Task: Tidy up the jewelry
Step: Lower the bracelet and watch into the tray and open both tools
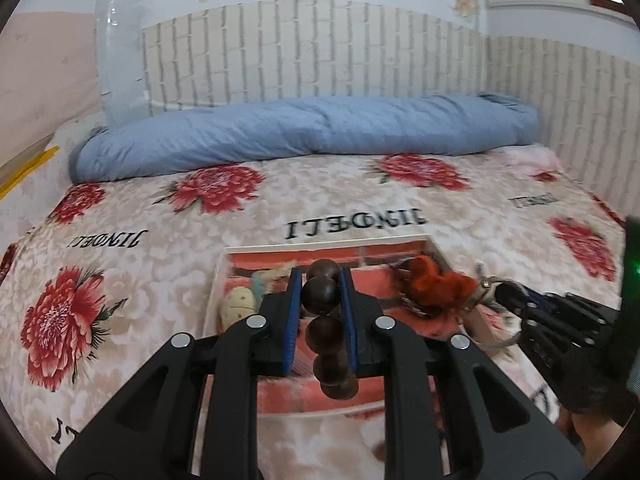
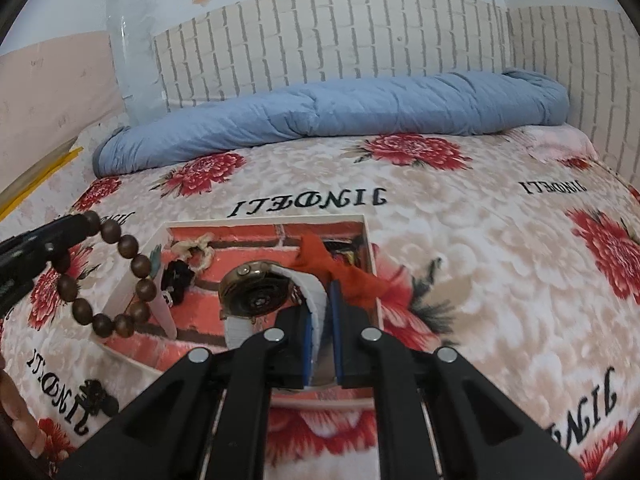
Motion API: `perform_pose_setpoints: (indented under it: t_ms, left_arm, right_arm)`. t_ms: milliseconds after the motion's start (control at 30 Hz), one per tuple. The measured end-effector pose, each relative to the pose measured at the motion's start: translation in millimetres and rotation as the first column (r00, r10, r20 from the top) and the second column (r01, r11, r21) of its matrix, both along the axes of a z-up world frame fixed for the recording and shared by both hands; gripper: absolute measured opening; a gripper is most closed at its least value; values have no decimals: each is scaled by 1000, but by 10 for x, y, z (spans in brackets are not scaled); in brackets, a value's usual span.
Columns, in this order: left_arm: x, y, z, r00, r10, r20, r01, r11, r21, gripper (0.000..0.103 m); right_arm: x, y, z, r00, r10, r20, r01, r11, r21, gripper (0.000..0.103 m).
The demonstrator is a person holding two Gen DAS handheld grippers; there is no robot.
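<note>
Left gripper (image 1: 320,304): fingers closed to bead width, pinching a bracelet (image 2: 120,280) of dark wooden beads. In the right wrist view the loop hangs free below the grip, over the left rim of the box (image 2: 370,240) and the bedspread (image 2: 480,280).

Right gripper (image 2: 322,320): fingers nearly together, clamped on the white strap of a watch (image 2: 256,292). Brass-coloured case sits just ahead of the fingertips, over the box floor. Cannot tell whether the case rests on the floor or is lifted clear.

Box: shallow, white rim, red brick-print lining. Inside: red cloth (image 2: 332,268) at the far right, a braided cord ring (image 2: 196,252), a small black piece (image 2: 178,276), a pale speckled bead (image 1: 239,304).

Handling, as judged:
- Bracelet: beads hard, round, smooth, likely to roll between flat pads. Strung loop is limp and will swing. Best held across one bead at its widest, as here, or with pads straddling the cord between two beads. Modest weight.
- Watch: case is the heavy end, so a strap hold lets it droop and twist. Strap looks soft and ribbed, gives good friction. Grip close to the case for control. Face may scratch, so set it down gently.
- Cloth: light, soft, snags easily on the watch.
</note>
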State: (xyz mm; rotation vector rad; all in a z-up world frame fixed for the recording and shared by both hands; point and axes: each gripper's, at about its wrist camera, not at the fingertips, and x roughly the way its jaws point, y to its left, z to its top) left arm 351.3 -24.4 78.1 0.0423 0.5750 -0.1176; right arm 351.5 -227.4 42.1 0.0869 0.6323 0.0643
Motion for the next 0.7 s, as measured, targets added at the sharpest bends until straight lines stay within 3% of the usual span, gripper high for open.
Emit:
perform_pose_setpoints:
  t_ms: [333,700]
  left_arm:
    - [425,119,-582,993,51,-108,-49,998,27,18]
    - [589,141,-895,983,98,-156,-86,993,83,18]
  right_arm:
    - [325,235,-402,998,29,-57,-33,997,-66,8]
    - [493,179,-636,996,23,-92,-29,997,-69,8]
